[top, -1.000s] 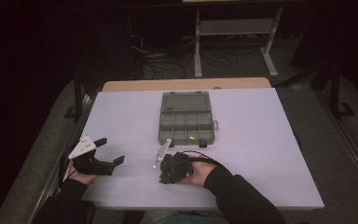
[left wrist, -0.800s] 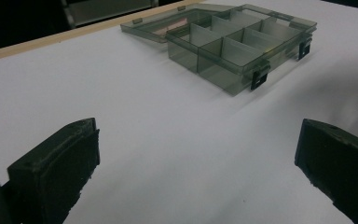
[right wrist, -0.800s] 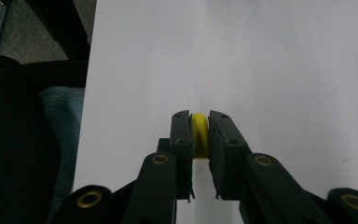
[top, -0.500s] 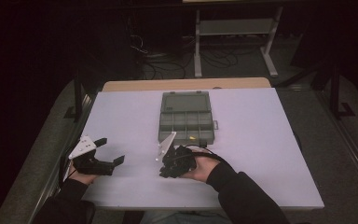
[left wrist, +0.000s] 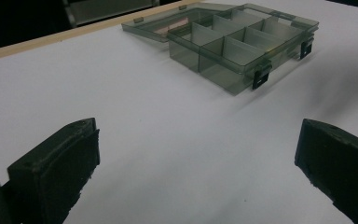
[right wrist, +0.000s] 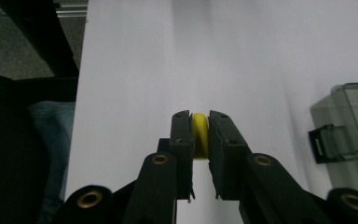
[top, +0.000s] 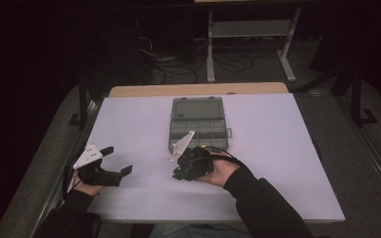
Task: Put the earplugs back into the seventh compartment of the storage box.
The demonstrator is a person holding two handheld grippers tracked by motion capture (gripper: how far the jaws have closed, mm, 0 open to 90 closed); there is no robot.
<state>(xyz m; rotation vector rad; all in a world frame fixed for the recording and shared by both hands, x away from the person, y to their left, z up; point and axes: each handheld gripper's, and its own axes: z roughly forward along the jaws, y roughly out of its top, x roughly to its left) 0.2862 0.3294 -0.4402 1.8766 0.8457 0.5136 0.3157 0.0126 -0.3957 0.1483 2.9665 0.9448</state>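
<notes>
Right gripper (right wrist: pixel 199 135): clamped on a small yellow piece (right wrist: pixel 199 133), pinched edge-on between the pads; in the high view (top: pixel 191 166) just in front of the box, near its front wall.
Yellow piece: off the table, held in the jaws, not yet in any compartment.
Left gripper (top: pixel 110 166): jaws spread wide, nothing between them; resting low near the table's left edge, well apart from the box.
Organizer box (top: pixel 198 125): smoky clear plastic, lid (left wrist: pixel 168 23) folded flat back behind it, compartments open to the top, front latches (left wrist: pixel 261 77) hanging down.
Step in hand: most likely carrying the piece to a compartment – best lifted clear of the front wall, brought over one cell, lowered between the dividers, released only once inside.
Grip care: thin hold on a narrow edge, so no twisting on the way.
Table (top: pixel 287 148): white, bare around the box.
In the way: only the front wall and latches – nothing else between gripper and box.
Surroundings: dark floor, a metal stand (top: pixel 250 34) and cables behind the table.
</notes>
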